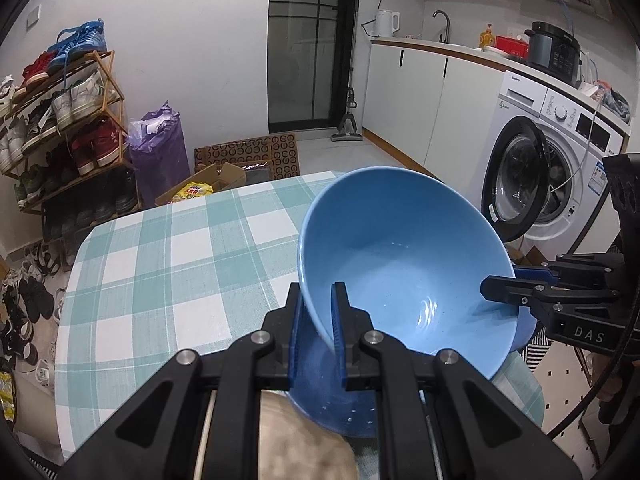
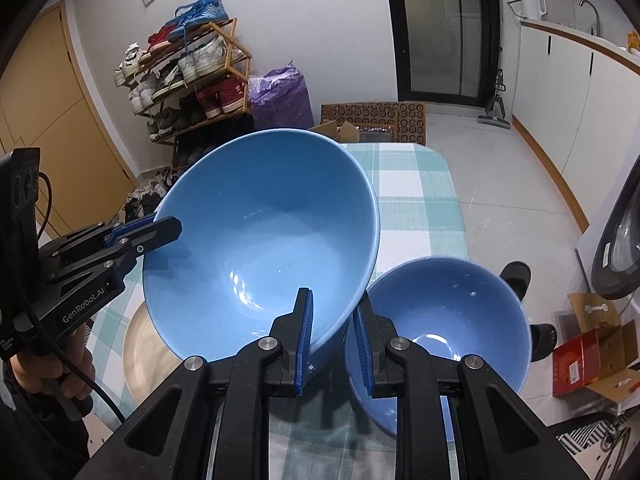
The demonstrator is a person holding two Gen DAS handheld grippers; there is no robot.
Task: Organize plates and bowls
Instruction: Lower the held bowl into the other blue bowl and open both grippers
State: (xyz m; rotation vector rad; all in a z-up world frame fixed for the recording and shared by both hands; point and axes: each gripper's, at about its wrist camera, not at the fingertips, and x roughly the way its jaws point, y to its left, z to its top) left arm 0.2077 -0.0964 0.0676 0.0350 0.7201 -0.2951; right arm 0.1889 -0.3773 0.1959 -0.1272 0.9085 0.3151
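A large blue bowl (image 1: 400,264) is held tilted above the checked table. My left gripper (image 1: 318,316) is shut on its near rim; it also shows in the right wrist view (image 2: 160,230) on the bowl's left rim. My right gripper (image 2: 334,332) straddles the opposite rim of the large bowl (image 2: 260,240), one finger inside and one outside, with a gap between the pads; it also shows in the left wrist view (image 1: 500,286). A smaller blue bowl (image 2: 444,316) stands on the table to the right. A beige plate (image 2: 144,356) lies under the large bowl.
The table with a green-and-white checked cloth (image 1: 168,264) stretches ahead. A shoe rack (image 1: 60,120), a purple bag (image 1: 160,140) and cardboard boxes (image 1: 216,180) stand beyond it. A washing machine (image 1: 540,168) with its door open is at the right.
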